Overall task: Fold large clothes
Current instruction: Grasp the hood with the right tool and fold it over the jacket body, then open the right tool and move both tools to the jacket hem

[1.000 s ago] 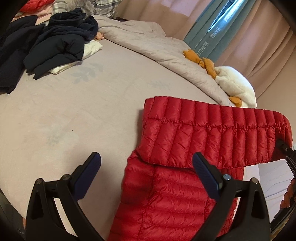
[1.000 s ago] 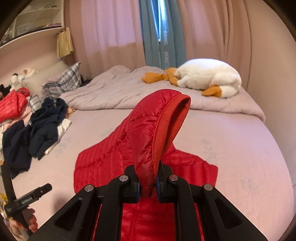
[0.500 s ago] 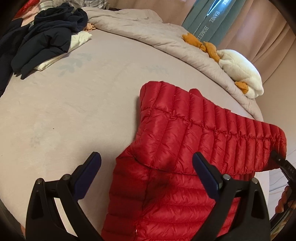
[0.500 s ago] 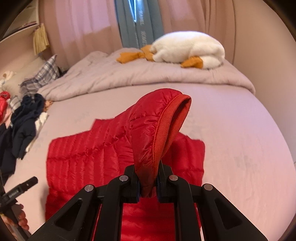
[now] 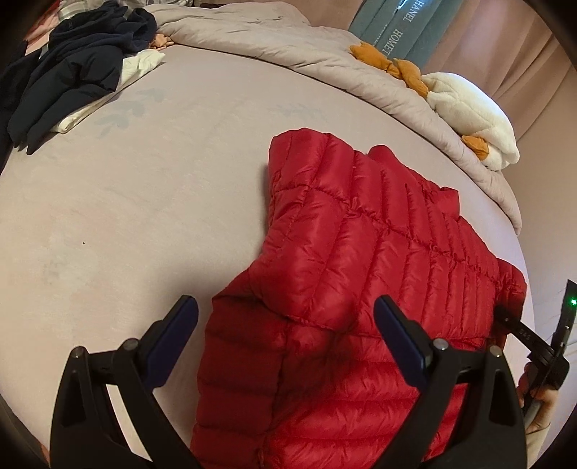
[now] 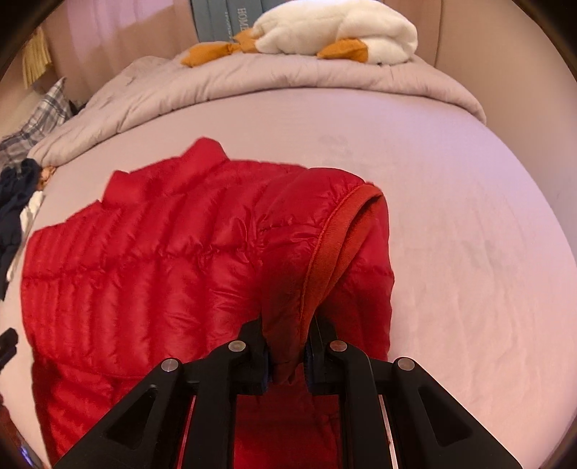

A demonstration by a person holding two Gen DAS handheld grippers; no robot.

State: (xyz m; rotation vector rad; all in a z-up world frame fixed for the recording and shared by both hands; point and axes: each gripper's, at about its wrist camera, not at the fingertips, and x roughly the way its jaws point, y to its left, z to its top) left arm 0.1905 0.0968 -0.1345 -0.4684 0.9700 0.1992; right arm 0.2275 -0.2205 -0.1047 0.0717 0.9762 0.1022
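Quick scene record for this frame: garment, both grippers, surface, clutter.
garment: red puffer jacket, sleeve folded across the body
right gripper: shut on the sleeve cuff
left gripper: open, above the jacket, holding nothing
surface: bed sheet
clutter: dark clothes pile, plush duck on the duvet

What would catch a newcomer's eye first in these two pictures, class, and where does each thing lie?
The bright red puffer jacket spread on the pale bed sheet dominates, one sleeve cuff pinched in the right gripper. At the far edge, on the rumpled duvet, lies a white plush duck. The left gripper hovers open above the jacket.
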